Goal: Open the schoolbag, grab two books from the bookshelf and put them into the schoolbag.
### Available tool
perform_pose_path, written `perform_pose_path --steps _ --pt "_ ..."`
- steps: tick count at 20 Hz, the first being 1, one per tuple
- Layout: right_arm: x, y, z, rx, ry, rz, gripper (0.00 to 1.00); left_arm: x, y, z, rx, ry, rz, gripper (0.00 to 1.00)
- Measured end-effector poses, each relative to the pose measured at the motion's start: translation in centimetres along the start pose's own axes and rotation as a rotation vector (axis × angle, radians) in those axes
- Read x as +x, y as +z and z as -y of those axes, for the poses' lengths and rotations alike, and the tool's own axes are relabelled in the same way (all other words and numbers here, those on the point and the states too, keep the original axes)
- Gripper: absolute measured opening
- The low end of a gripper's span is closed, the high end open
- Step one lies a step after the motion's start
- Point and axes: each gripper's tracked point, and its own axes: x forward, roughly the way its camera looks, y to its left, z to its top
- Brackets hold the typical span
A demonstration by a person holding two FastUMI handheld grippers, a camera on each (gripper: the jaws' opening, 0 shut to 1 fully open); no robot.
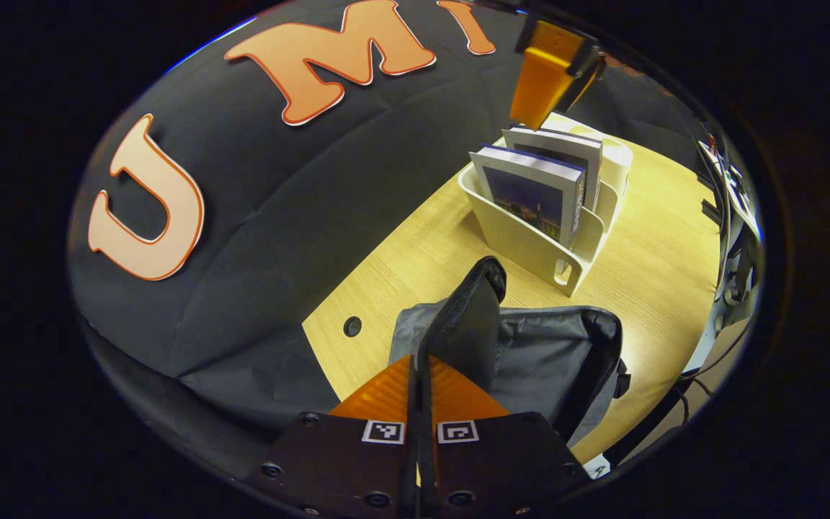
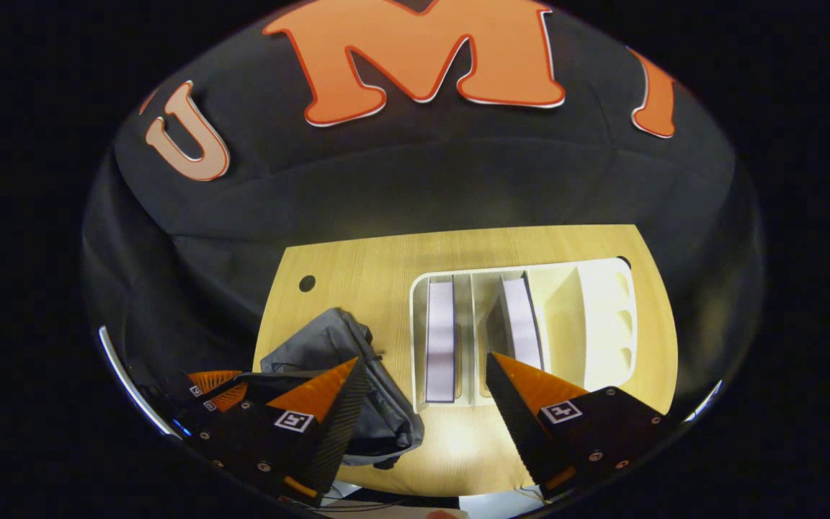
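Note:
The grey schoolbag [image 1: 552, 346] lies on the wooden table in front of a white bookshelf [image 1: 523, 245]. Its black strap [image 1: 469, 310] is pulled up, and my left gripper [image 1: 420, 360] is shut on that strap. Two books stand upright in the bookshelf, a front book [image 1: 530, 194] and a rear book [image 1: 559, 148]. From above, in the right gripper view, my right gripper [image 2: 422, 360] hangs open over the bookshelf [image 2: 602, 317]. It is just above the left book [image 2: 440, 339], with the other book [image 2: 523, 324] by its right finger. The schoolbag [image 2: 328, 346] lies to the left, with the left gripper [image 2: 213, 386] beside it.
The right gripper [image 1: 545, 83] hovers high over the bookshelf in the left gripper view. The table [image 1: 660, 238] has a round cable hole [image 1: 352, 326] near the black cloth wall. Cables and equipment sit beyond the table's right edge [image 1: 732, 238].

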Motion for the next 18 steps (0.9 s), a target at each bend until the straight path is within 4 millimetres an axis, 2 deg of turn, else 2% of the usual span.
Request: perform_pose_path --steps 3,7,10,16,17,18 --pt "3.4 0.8 0.2 0.014 -0.016 -0.066 0.98 0.3 -0.2 -0.2 -0.022 -0.003 -0.024 0.03" --pt "8.1 -0.5 1.3 0.001 -0.057 -0.183 0.98 0.6 -0.6 -0.6 -0.038 -0.002 -0.047 0.03" --pt "9.8 -0.9 1.3 -0.013 -0.073 -0.216 0.98 1.0 -1.0 -0.5 -0.05 -0.007 -0.063 0.03" --pt "11.8 -2.2 0.9 -0.031 -0.094 -0.254 0.72 1.3 -1.2 -0.7 -0.07 -0.005 -0.071 0.03" --pt "12.2 -2.3 1.1 -0.035 -0.111 -0.253 0.62 1.3 -1.2 -0.7 -0.069 -0.004 -0.071 0.03" --pt "12.2 -2.3 1.6 -0.035 -0.131 -0.251 0.56 1.2 -1.3 -0.7 -0.068 -0.001 -0.069 0.02"
